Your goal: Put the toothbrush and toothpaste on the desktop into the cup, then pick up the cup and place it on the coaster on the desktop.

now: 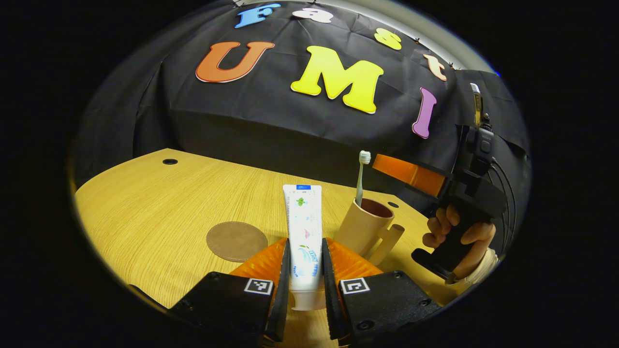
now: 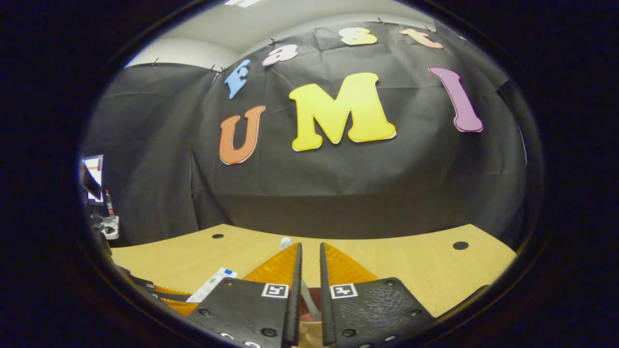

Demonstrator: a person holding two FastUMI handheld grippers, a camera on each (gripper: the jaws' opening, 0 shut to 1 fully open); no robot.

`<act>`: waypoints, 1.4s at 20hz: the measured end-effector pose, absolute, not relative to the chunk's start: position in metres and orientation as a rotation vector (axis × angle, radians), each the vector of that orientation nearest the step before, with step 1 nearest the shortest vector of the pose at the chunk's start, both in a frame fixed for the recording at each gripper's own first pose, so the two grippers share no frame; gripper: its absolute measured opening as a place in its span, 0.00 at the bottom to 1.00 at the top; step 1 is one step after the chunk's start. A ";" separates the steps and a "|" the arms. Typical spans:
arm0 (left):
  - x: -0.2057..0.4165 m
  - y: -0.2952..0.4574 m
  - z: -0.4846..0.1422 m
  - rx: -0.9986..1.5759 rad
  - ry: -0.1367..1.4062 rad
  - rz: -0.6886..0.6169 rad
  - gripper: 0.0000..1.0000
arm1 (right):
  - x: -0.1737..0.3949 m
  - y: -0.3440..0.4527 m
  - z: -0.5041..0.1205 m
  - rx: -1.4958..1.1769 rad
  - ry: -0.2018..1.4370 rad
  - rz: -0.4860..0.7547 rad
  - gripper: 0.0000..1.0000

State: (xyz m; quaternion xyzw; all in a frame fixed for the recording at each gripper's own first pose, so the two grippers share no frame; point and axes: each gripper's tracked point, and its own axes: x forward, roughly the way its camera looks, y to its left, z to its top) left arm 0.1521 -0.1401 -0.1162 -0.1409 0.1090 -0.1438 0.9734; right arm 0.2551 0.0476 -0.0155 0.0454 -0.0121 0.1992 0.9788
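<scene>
My left gripper (image 1: 305,241) is shut on a white toothpaste tube (image 1: 302,217), held lengthwise above the table with its cap end toward the camera. Just right of the tube stands a tan cup (image 1: 360,227) with a handle. A toothbrush (image 1: 361,176) stands in it, bristles up. A round brown coaster (image 1: 237,240) lies left of the tube. In the right gripper view, my right gripper (image 2: 310,245) hovers over the cup (image 2: 304,314) with a narrow gap between its fingers; the toothbrush handle (image 2: 309,296) shows through the gap, untouched. The tube (image 2: 213,284) appears at lower left.
The wooden table (image 1: 145,203) has small round cable holes (image 1: 169,161) near its back edge. A hand (image 1: 459,237) holds my right gripper (image 1: 382,164) at the right side, above the cup. A screen and clutter (image 2: 96,193) sit beyond the table's left end.
</scene>
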 end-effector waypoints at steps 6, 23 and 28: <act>0.147 -0.163 -0.078 -0.245 0.177 -0.319 0.36 | 0.210 0.037 0.009 0.053 -0.099 0.437 0.77; 0.227 -0.249 0.009 -0.215 0.000 -0.361 0.36 | 0.139 -0.078 -0.055 0.148 -0.024 0.286 0.97; 0.243 -0.260 0.001 -0.227 0.009 -0.369 0.36 | 0.143 -0.076 -0.066 0.190 0.003 0.311 0.97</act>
